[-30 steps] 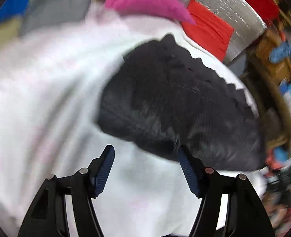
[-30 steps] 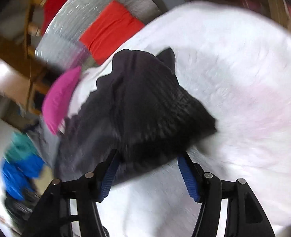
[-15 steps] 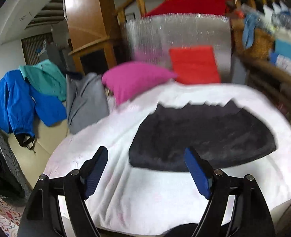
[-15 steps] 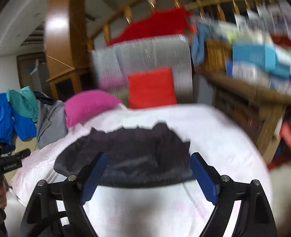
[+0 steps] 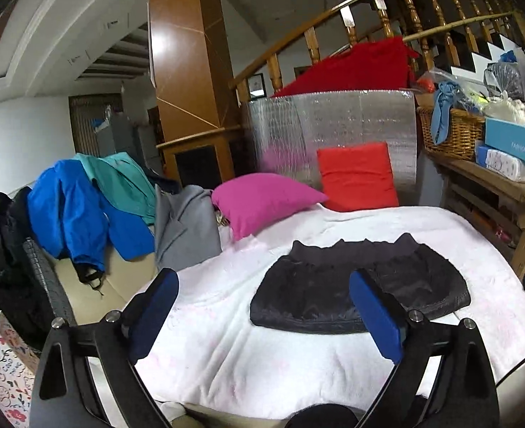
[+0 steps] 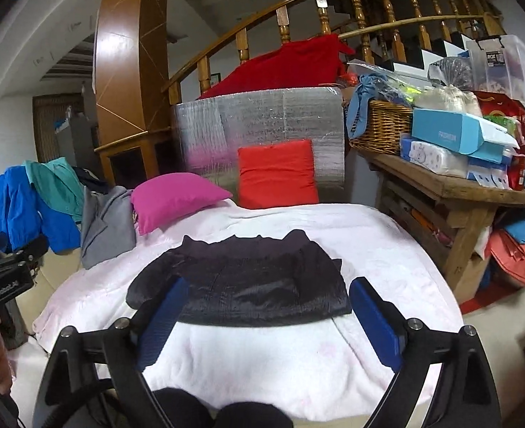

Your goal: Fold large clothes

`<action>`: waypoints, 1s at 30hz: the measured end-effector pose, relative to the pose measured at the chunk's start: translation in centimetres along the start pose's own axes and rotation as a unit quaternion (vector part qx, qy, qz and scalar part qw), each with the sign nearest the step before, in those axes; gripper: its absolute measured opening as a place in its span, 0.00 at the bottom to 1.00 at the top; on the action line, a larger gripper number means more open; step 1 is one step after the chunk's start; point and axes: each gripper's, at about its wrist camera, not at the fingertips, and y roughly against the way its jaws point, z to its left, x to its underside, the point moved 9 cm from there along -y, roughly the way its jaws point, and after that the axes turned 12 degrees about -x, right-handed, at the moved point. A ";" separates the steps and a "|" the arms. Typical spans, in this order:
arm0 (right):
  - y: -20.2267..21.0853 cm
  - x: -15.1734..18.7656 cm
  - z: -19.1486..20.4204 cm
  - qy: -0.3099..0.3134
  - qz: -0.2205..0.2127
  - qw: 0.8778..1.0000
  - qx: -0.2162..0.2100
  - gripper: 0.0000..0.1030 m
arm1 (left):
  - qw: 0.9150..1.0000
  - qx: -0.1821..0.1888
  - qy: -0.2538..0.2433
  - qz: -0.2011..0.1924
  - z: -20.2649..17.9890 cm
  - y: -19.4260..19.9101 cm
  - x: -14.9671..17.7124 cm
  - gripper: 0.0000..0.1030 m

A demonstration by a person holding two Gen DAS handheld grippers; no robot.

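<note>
A black quilted garment (image 5: 337, 296) lies folded flat on the white blanket (image 5: 262, 367) that covers the bed; it also shows in the right wrist view (image 6: 248, 285). My left gripper (image 5: 262, 315) is open and empty, held back from the bed's near edge, well short of the garment. My right gripper (image 6: 267, 319) is open and empty too, held back from the garment in the same way. Both have blue pads (image 5: 376, 319).
A pink pillow (image 5: 262, 203) and a red pillow (image 5: 357, 176) lie at the bed's far end before a silver mat. Blue, teal and grey clothes (image 5: 84, 210) hang at left. A wooden table (image 6: 458, 185) with a basket and boxes stands at right.
Both grippers have pulled back and lifted away from the black garment, which was close between their fingers a second ago. The garment now lies flat on the bed.
</note>
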 end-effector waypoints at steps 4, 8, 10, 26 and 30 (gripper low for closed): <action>1.2 -0.2 1.0 0.005 -0.006 1.000 0.001 0.91 | 1.000 -0.007 0.009 -0.018 1.0 1.8 -0.7 0.95; 2.2 -0.3 1.7 0.007 -0.008 1.000 0.005 0.91 | 1.000 -0.006 0.017 -0.024 1.6 2.7 -1.3 0.95; 2.4 -0.3 2.0 0.004 -0.007 1.000 0.003 0.91 | 0.999 -0.008 0.022 -0.030 2.0 3.2 -1.6 0.95; 3.9 -0.3 3.5 -0.002 -0.011 1.000 0.016 0.91 | 0.998 -0.012 0.029 -0.046 3.2 5.2 -1.6 0.96; 3.9 -0.3 3.9 0.004 -0.009 1.000 0.016 0.91 | 0.999 -0.011 0.026 -0.047 3.3 5.3 -1.4 0.96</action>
